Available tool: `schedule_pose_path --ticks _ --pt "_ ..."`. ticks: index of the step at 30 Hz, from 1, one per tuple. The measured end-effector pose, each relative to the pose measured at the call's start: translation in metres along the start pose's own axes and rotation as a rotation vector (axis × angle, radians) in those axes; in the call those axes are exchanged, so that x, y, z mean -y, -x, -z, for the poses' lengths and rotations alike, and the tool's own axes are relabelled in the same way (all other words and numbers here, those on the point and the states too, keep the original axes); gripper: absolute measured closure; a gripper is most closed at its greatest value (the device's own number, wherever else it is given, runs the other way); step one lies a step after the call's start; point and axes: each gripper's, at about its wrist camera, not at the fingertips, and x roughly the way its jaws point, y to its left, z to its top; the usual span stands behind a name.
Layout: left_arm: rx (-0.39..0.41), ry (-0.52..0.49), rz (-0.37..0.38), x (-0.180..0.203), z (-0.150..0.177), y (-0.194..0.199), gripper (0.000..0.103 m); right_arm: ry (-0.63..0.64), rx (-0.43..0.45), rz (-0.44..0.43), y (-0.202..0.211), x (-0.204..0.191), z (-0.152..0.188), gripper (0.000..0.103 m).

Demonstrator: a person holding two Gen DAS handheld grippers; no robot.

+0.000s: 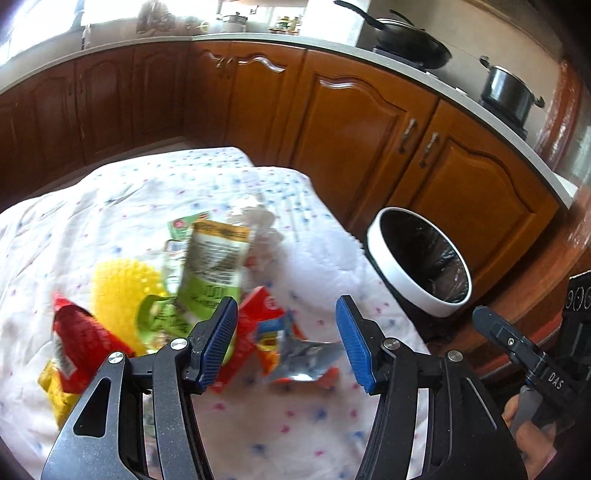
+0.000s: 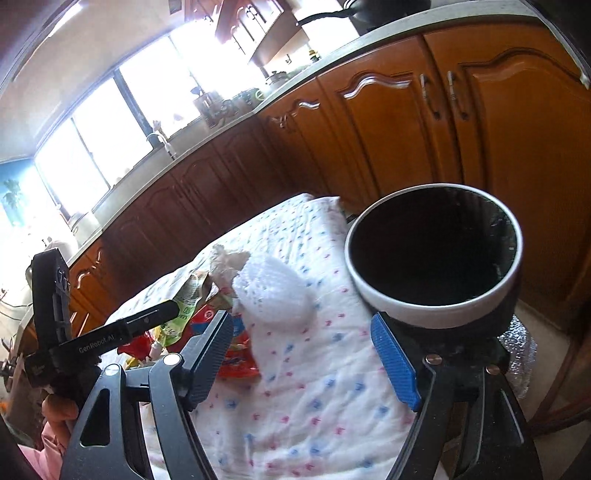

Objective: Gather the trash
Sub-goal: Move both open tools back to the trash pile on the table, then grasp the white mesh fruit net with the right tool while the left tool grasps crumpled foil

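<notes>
Wrappers lie heaped on the dotted cloth (image 1: 295, 424) at ten o'clock from the left gripper (image 1: 286, 338), whose jaws stand wide apart, holding nothing. The red-and-silver foil wrapper (image 1: 291, 350) sits nearest its fingers; it looks feather-light, crinkly and slick, best pinched at a raised torn edge. The green snack pouch (image 1: 212, 266) looks limp. The right gripper (image 2: 312, 360) is likewise spread and empty, the white-rimmed bin (image 2: 436, 254) at one o'clock.

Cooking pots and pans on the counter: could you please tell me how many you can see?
3: a black frying pan on the stove at upper right, a dark lidded pot right of it, and a small metal pot far back by the window. Others may be hidden.
</notes>
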Motion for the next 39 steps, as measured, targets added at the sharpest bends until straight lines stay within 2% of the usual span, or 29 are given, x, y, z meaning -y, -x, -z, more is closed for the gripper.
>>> schedule_pose_path --ticks 4,6,8,9,16,23,25,27,28,30,31,32,34,35,36,39 --pt "0.004 0.013 -0.015 -0.013 0.001 0.002 0.047 0.000 -0.034 -0.009 -0.016 -0.007 0.001 0.022" --pt "0.003 0.016 -0.016 -0.018 0.000 0.002 0.043 -0.002 -0.048 -0.006 -0.024 -0.010 0.000 0.013" --pt "0.006 0.017 -0.020 -0.022 -0.002 0.002 0.025 -0.002 -0.056 -0.010 -0.029 -0.012 0.000 0.012" --pt "0.012 0.019 -0.022 -0.025 -0.004 0.003 0.023 0.003 -0.062 -0.015 -0.032 -0.014 -0.001 0.012" --pt "-0.005 -0.041 -0.073 -0.031 -0.028 -0.010 0.023 0.042 -0.077 -0.041 -0.052 -0.024 -0.014 0.012" --pt "-0.046 -0.097 -0.133 -0.026 -0.058 -0.035 0.023 0.042 -0.135 -0.060 -0.091 -0.022 -0.023 0.014" --pt "-0.058 -0.116 -0.143 -0.022 -0.065 -0.045 0.023 0.040 -0.152 -0.056 -0.099 -0.021 -0.023 0.018" --pt "-0.071 -0.136 -0.151 -0.019 -0.069 -0.055 0.023 0.035 -0.172 -0.057 -0.109 -0.020 -0.023 0.034" --pt "-0.079 -0.143 -0.156 -0.018 -0.070 -0.060 0.023 0.031 -0.181 -0.059 -0.112 -0.019 -0.023 0.039" --pt "-0.110 -0.156 -0.166 -0.016 -0.072 -0.075 0.024 0.028 -0.197 -0.058 -0.119 -0.017 -0.023 0.071" --pt "-0.119 -0.159 -0.165 -0.016 -0.073 -0.080 0.025 0.025 -0.198 -0.057 -0.120 -0.016 -0.022 0.077" --pt "-0.129 -0.163 -0.163 -0.015 -0.073 -0.085 0.031 0.022 -0.192 -0.056 -0.119 -0.015 -0.022 0.087" --pt "-0.158 -0.168 -0.152 -0.014 -0.071 -0.093 0.057 0.029 -0.175 -0.052 -0.116 -0.014 -0.021 0.090" --pt "-0.171 -0.170 -0.145 -0.013 -0.071 -0.096 0.078 0.028 -0.167 -0.055 -0.112 -0.013 -0.021 0.092" --pt "-0.182 -0.173 -0.137 -0.013 -0.070 -0.099 0.081 0.025 -0.159 -0.057 -0.109 -0.013 -0.020 0.092" --pt "-0.146 -0.207 -0.132 -0.005 -0.068 -0.092 0.086 0.014 -0.127 -0.056 -0.094 -0.009 -0.022 0.093"
